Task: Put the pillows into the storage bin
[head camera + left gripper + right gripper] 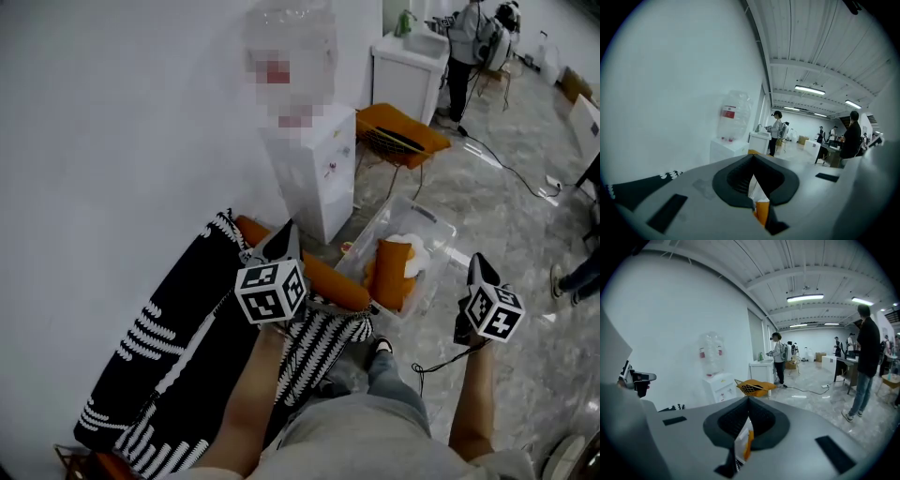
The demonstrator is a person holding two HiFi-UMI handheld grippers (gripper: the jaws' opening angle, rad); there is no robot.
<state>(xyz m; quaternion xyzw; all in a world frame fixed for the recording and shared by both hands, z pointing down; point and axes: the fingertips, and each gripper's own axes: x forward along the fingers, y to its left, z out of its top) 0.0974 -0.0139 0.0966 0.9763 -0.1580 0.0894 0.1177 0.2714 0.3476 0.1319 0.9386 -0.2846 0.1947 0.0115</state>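
The clear plastic storage bin (429,221) stands on the floor ahead of me, with an orange pillow (394,274) and a white pillow (413,247) inside it. My left gripper (284,234) is raised over the couch's orange cushion (328,278), jaws shut and empty. My right gripper (479,262) hangs to the right of the bin, also shut with nothing in it. In the left gripper view the tips (753,157) meet, and the orange pillow (762,211) shows through the slit below them. The right gripper (748,400) shows the same.
A black-and-white patterned cover (164,352) and a striped pillow (323,339) lie on the couch at my left. A water dispenser (314,173) stands by the wall behind the bin, an orange wire chair (398,131) beyond it. A person (464,47) stands at a white cabinet (408,70).
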